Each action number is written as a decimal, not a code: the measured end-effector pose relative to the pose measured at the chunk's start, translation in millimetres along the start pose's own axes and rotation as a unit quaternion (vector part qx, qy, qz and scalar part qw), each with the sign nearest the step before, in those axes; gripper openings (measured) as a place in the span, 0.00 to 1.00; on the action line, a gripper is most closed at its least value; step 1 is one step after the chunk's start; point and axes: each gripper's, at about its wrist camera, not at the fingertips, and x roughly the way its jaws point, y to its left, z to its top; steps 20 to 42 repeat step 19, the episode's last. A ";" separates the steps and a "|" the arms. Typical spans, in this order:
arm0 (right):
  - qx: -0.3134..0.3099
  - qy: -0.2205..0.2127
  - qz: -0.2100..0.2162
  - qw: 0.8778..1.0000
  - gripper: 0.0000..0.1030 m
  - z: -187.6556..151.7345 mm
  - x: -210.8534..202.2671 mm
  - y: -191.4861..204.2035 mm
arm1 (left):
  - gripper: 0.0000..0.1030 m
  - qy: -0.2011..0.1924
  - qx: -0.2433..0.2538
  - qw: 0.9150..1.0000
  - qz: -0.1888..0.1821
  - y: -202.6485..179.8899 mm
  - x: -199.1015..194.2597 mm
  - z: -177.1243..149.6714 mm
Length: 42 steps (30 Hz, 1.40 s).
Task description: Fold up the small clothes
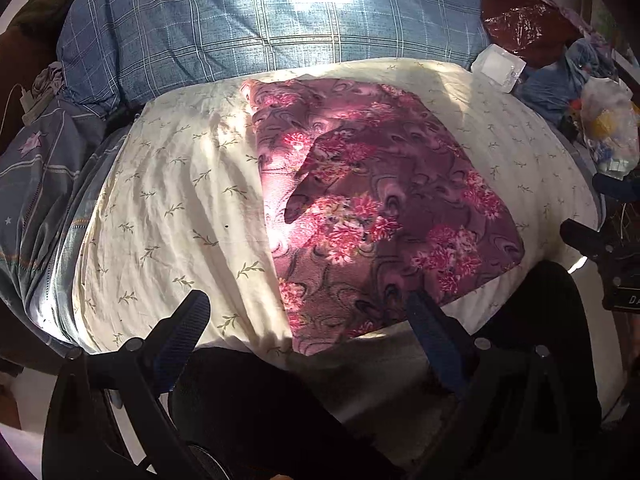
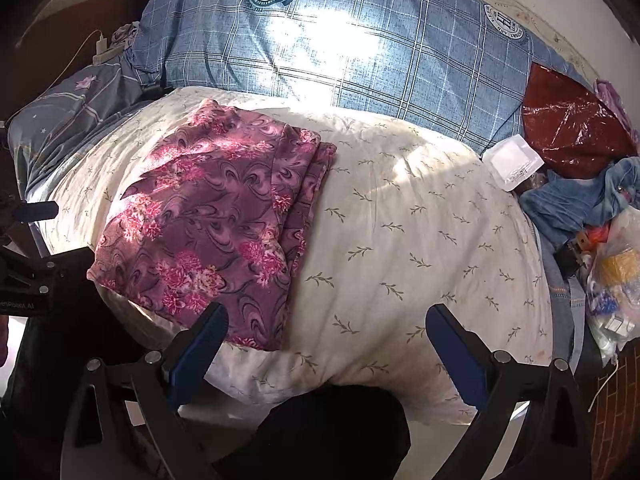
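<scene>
You are holding your left gripper (image 1: 308, 312) with its jaws spread wide and nothing between them, hovering over the near edge of the cream leaf-print cushion (image 1: 172, 200). Your right gripper (image 2: 326, 326) is likewise gaping wide and carrying nothing, hanging above that same near edge.

Just beyond the fingers, the purple floral garment (image 1: 380, 208) is lying flat on the cushion as a folded rectangle. In the left wrist view it is sitting toward the cushion's right side, its near corner reaching the near edge between your left fingers. In the right wrist view the purple floral garment (image 2: 216, 220) is sitting toward the cushion's left side, with stacked fold layers showing along its right edge, and the cream leaf-print cushion (image 2: 420, 240) is stretching bare to the right of it.

Farther back, a blue plaid pillow (image 2: 340, 48) is lying along the cushion's far edge. Past the far right corner, a white plastic packet (image 2: 514, 162) is resting beside a dark red foil bag (image 2: 572, 136).
</scene>
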 end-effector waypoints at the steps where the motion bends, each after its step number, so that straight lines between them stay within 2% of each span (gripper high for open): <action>1: 0.001 0.001 0.001 1.000 0.97 -1.4 -0.2 0.6 | 0.97 0.000 0.001 1.000 -0.007 -1.5 -1.2 -1.0; 6: 0.010 0.014 0.006 1.000 0.97 -6.4 1.5 2.2 | 0.97 -0.004 0.022 1.000 -0.007 -9.9 -5.4 -7.0; 12: 0.021 0.015 0.007 1.000 0.97 -6.0 0.1 -0.1 | 0.97 -0.004 0.025 0.999 -0.022 -13.9 -6.7 -10.8; 19: 0.034 0.024 0.012 0.999 0.97 -4.7 6.9 -5.6 | 0.97 -0.017 0.036 0.999 -0.011 -20.8 -9.8 -8.9; 42: 0.034 0.024 0.012 0.999 0.97 -4.7 6.9 -5.6 | 0.97 -0.017 0.036 0.999 -0.011 -20.8 -9.8 -8.9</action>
